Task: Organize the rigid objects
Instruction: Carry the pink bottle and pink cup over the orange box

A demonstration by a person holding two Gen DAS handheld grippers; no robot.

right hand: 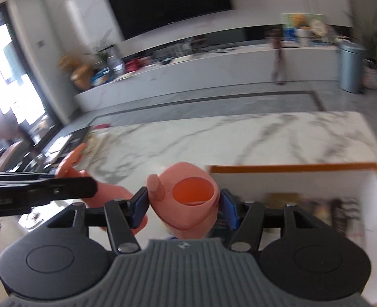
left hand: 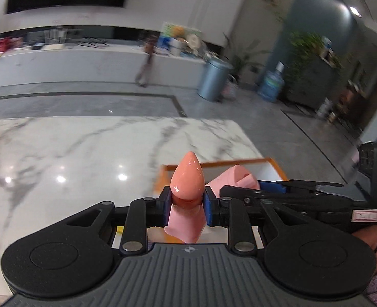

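My left gripper (left hand: pixel 187 202) is shut on a pink piece with a glossy pointed tip (left hand: pixel 188 176), held above the marble table (left hand: pixel 73 153). In the right wrist view my right gripper (right hand: pixel 183 204) is shut on a pink hollow vessel (right hand: pixel 188 199) with a round opening and a small knob; its blue pads (right hand: pixel 228 209) press on both sides. The two grippers sit close together: the right gripper (left hand: pixel 278 192) shows at the right of the left view, the left gripper (right hand: pixel 60 186) at the left of the right view. I cannot tell whether the pink parts are joined.
An orange-rimmed white box (right hand: pixel 290 168) stands on the table at the right, with blurred dark items inside. Dark flat things (right hand: pixel 68 140) lie at the table's left edge. Beyond the table are grey floor, a long white bench (left hand: pixel 86 61), a metal bin (left hand: pixel 214 79) and a water jug (left hand: pixel 271 84).
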